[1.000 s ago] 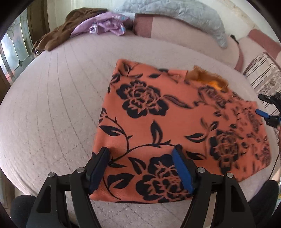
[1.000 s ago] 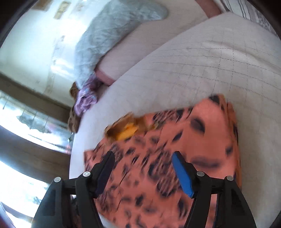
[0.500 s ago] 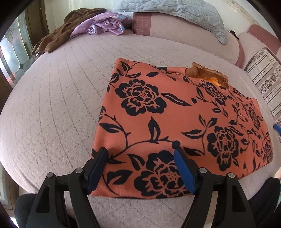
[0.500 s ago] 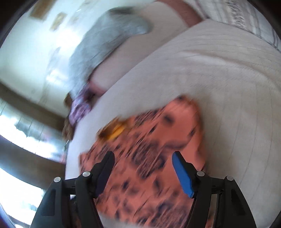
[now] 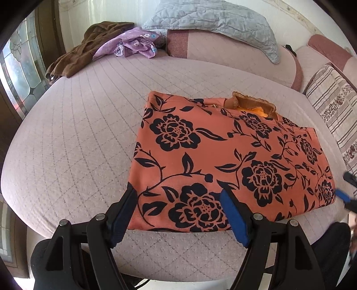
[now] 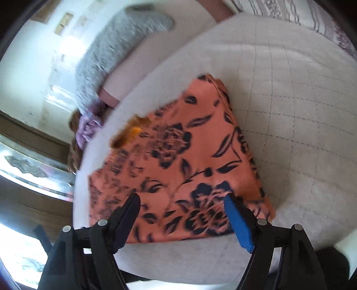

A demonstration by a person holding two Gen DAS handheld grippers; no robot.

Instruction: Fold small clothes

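Nearest in the left wrist view, the left gripper (image 5: 177, 201) points steeply down over the near edge of the bed (image 5: 73, 142), its two fingers spread wide with nothing clamped; the blue-padded fingertips (image 5: 232, 212) hang above the near left corner of the folded garment (image 5: 223, 160) without pressing on it (the cloth shows smooth and flat between them). The right gripper (image 6: 181, 208) is tilted down less steeply and rolled to one side, so the whole room leans in its view. Its jaws are opening, with only the garment's near edge seen below the gap and no fabric pinched by either pad. In the left wrist view that same gripper shows as a blurred blue tip at the far right rim, just beside the garment's right corner.

The garment, orange with black roses and leaves, lies folded into a rough rectangle on the pale quilted bed cover, close to the near edge. A brown ribbed collar (image 5: 252, 103) with a yellow lining stands up at its far edge.

Beyond it, a striped pillow (image 5: 332, 107) sits at the right, a grey quilted cushion (image 5: 214, 20) rests on the pink headboard, and a purple cloth (image 5: 133, 44) and a brown garment (image 5: 87, 51) lie heaped at the far left corner
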